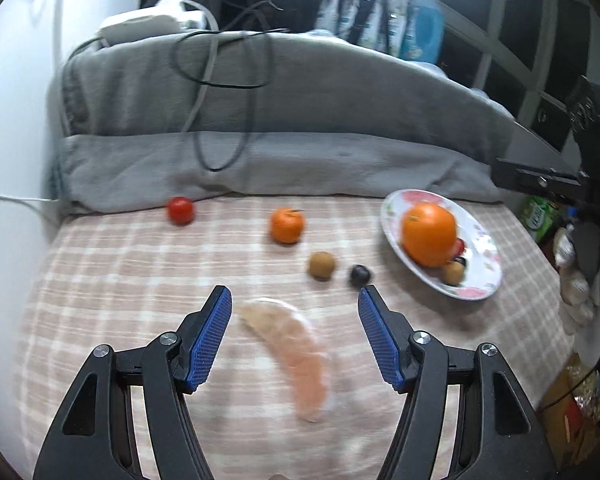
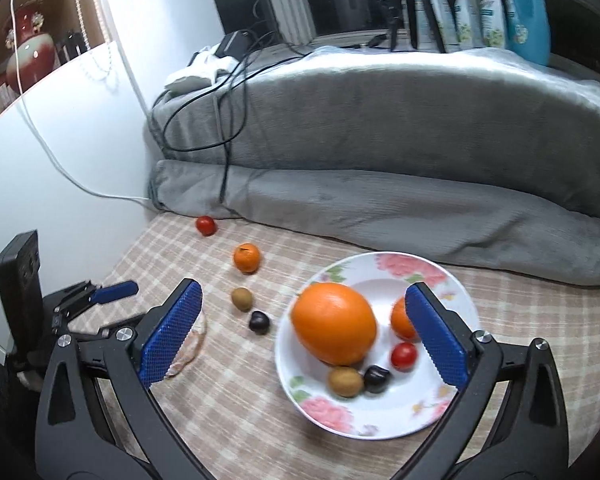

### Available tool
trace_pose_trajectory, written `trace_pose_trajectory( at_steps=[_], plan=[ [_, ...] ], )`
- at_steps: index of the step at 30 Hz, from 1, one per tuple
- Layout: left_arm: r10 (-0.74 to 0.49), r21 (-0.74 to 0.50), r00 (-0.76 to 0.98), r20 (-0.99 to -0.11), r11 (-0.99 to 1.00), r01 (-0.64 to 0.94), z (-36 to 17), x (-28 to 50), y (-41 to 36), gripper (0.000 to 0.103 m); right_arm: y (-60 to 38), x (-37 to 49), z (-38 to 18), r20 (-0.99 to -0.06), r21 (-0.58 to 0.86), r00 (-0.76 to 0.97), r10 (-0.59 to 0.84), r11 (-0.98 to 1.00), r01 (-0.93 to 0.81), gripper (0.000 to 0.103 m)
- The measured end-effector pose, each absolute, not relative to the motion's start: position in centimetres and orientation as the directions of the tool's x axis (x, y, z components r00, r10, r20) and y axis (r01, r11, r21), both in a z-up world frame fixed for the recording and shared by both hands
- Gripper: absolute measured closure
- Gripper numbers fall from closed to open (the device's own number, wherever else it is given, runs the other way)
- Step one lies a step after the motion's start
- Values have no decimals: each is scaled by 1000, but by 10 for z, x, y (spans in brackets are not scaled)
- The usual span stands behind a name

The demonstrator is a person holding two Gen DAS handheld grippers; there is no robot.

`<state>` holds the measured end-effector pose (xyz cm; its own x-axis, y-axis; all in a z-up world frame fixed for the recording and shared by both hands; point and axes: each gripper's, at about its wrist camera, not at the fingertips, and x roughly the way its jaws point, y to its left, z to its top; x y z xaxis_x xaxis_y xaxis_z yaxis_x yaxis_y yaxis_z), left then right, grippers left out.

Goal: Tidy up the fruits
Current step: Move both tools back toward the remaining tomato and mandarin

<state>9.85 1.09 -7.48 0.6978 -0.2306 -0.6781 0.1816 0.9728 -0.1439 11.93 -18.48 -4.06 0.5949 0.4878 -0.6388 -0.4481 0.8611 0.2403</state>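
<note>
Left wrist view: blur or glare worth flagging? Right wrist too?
Left wrist: pomelo segment between the open left gripper fingers is smeared by motion; blown-out lamp glare at the top edge. Right wrist: plate fruit slightly soft, blanket bowed by fisheye.

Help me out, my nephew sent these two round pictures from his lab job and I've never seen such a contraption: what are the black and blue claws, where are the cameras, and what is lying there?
Each picture comes from a wide-angle camera fixed on a hand-held two-finger gripper, looking forward along its blue-padded fingers. One shows the left gripper, the other the right gripper. Both stand open and hold nothing.

On the checked cloth lie a pomelo segment between the left fingers, a tomato, a mandarin, a kiwi and a dark plum.

The flowered plate holds a large orange, a second mandarin, a tomato, a kiwi and a plum. Behind is a grey blanket.
</note>
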Motion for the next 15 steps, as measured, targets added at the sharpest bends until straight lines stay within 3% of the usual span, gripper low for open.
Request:
trace_pose_trajectory(
  at_steps=[11,15],
  plan=[
    [-199,-170,699,-687,979,111,-83,148,65,38,-129,146,-48,-670,247,542,507,841,-481,0],
    [-213,-185,687,-695,976,115,-87,167,76,47,-109,161,-55,-695,277,499,518,833,-479,5]
  ],
)
